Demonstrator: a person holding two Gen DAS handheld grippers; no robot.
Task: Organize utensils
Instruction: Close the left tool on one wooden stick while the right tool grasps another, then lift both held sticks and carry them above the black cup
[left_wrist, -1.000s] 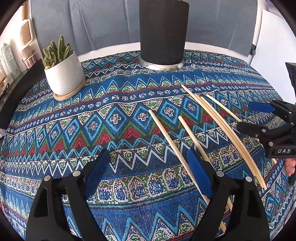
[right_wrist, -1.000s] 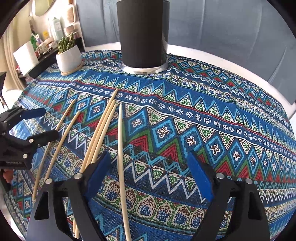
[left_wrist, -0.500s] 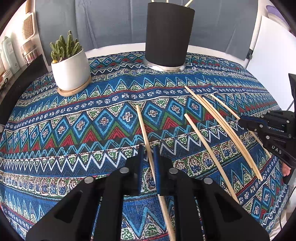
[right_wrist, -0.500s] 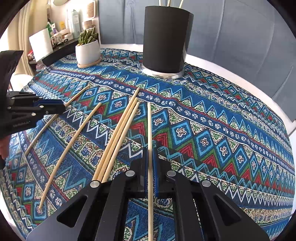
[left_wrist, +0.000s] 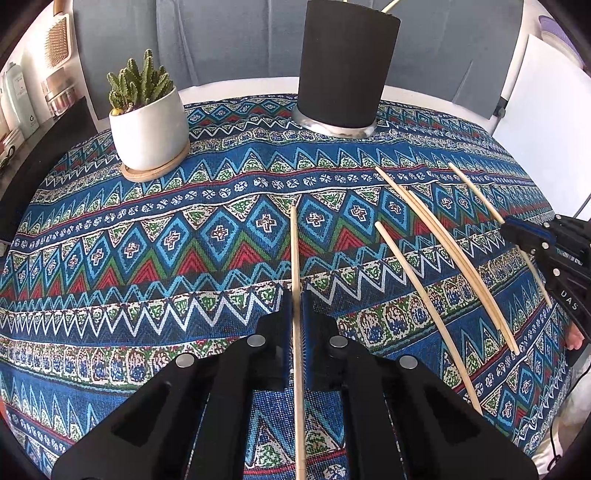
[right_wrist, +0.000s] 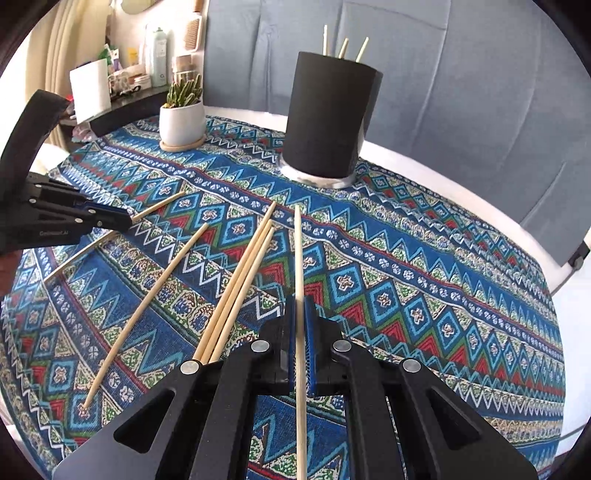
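Note:
My left gripper (left_wrist: 295, 295) is shut on a wooden chopstick (left_wrist: 294, 243) and holds it above the patterned cloth; it also shows in the right wrist view (right_wrist: 125, 221). My right gripper (right_wrist: 300, 302) is shut on another chopstick (right_wrist: 298, 251); it shows in the left wrist view (left_wrist: 511, 229). Several loose chopsticks (left_wrist: 443, 251) lie on the cloth between the grippers, also seen in the right wrist view (right_wrist: 243, 273). A tall black holder (right_wrist: 328, 118) stands at the back with three stick ends poking out, also in the left wrist view (left_wrist: 345, 70).
A cactus in a white pot (left_wrist: 149, 125) on a wooden coaster stands at the back left, also in the right wrist view (right_wrist: 183, 122). A round table with patterned cloth (left_wrist: 147, 258). A shelf with bottles and a paper roll (right_wrist: 90, 90) lies beyond the table's left edge.
Both grippers went from open to shut, each on a chopstick, and have lifted their sticks up off the cloth. Both views rose and tilted.

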